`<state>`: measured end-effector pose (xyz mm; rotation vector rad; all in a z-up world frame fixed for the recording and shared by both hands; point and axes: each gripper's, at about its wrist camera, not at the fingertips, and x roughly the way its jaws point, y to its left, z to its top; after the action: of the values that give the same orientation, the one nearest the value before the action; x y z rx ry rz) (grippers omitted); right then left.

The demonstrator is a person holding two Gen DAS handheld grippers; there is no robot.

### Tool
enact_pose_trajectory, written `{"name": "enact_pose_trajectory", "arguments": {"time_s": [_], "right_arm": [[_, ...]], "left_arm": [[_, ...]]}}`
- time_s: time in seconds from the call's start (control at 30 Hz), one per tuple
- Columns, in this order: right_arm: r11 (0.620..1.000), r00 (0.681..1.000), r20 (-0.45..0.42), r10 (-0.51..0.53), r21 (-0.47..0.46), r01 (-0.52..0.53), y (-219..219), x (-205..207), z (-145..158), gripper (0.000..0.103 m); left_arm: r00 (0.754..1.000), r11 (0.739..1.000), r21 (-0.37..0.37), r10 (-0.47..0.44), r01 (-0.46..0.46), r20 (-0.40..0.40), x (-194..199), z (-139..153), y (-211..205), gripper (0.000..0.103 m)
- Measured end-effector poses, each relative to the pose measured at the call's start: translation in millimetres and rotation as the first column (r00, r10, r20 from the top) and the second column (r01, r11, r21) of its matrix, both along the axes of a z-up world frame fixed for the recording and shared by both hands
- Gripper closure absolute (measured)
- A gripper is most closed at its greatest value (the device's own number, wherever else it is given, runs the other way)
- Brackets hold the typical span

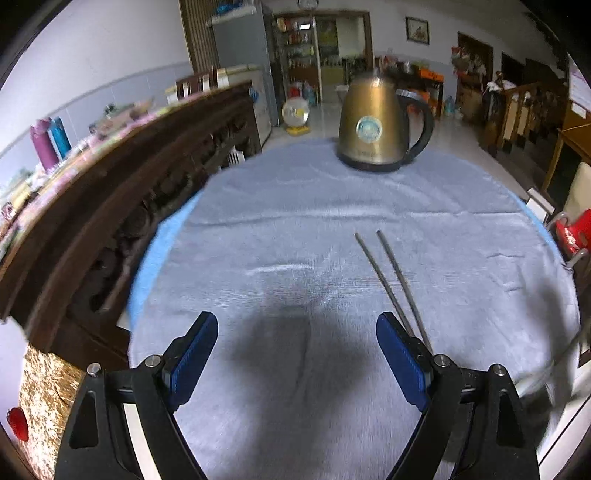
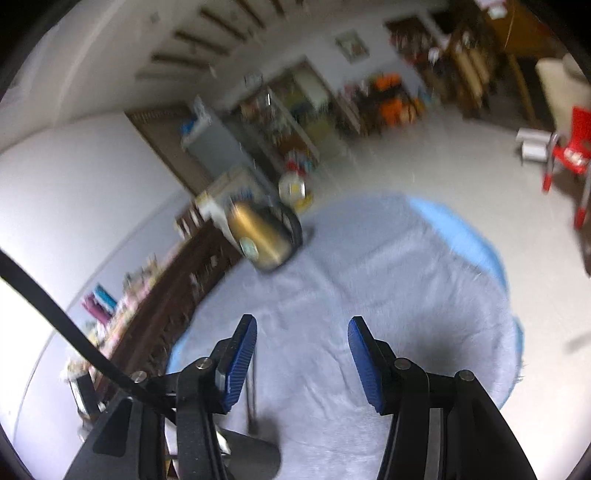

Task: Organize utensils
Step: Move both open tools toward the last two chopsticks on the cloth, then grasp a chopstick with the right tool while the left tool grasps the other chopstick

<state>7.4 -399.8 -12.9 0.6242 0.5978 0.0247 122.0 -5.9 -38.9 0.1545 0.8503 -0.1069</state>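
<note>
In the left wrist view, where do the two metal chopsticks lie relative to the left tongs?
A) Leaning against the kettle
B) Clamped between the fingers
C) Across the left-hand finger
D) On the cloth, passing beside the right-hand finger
D: the chopsticks lie flat on the blue cloth and run down past the outer side of the right-hand finger of the open left tongs, well short of the kettle.

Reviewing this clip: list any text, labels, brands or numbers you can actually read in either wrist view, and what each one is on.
None can be read.
Kettle: round sticker on its front and faint print near the base, both too small and blurred.
Framed picture on the far wall: no legible text.
Papers on the right wall: print too small.
Clock above the doorway: cut off, numerals unreadable.
Right wrist view: motion-blurred throughout.
</note>
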Motion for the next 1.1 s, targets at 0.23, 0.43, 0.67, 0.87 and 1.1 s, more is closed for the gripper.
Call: {"name": "enact_pose_trajectory", "arguments": {"time_s": [0.23, 0.43, 0.67, 0.87, 1.1], "right_arm": [[0.972, 0.946, -0.229, 0.229, -0.004, -0.236, 37.9, 132.0, -76.0, 0.048], [0.895, 0.851, -0.31, 0.424, 0.0, -0.445, 114.1, 231.2, -104.9, 0.052], [0.812, 0.762, -0.384, 0.522, -0.05, -0.581, 188.6, 293.4, -126.9, 0.065], [0.784, 0.749, -0.471, 0.465, -0.174, -0.596, 223.9, 317.0, -140.6, 0.081], [0.729, 0.75, -0.495, 0.44, -0.291, -0.62, 234.8, 305.5, -138.6, 0.095]], "left_arm": [[0.997, 1.0, 0.005, -0.009, 0.01, -0.076, 42.9, -38.7, -9.4, 0.015], [0.996, 1.0, 0.02, -0.003, 0.005, -0.091, 70.8, -48.9, 2.5, 0.015], [0.994, 0.999, 0.024, -0.019, 0.021, -0.109, 95.8, -58.2, 10.8, 0.015], [0.99, 0.999, -0.029, -0.031, 0.027, -0.136, 112.0, -59.4, 15.8, 0.015], [0.983, 0.991, -0.113, -0.089, 0.071, -0.161, 129.6, -57.0, -5.3, 0.019]]}}
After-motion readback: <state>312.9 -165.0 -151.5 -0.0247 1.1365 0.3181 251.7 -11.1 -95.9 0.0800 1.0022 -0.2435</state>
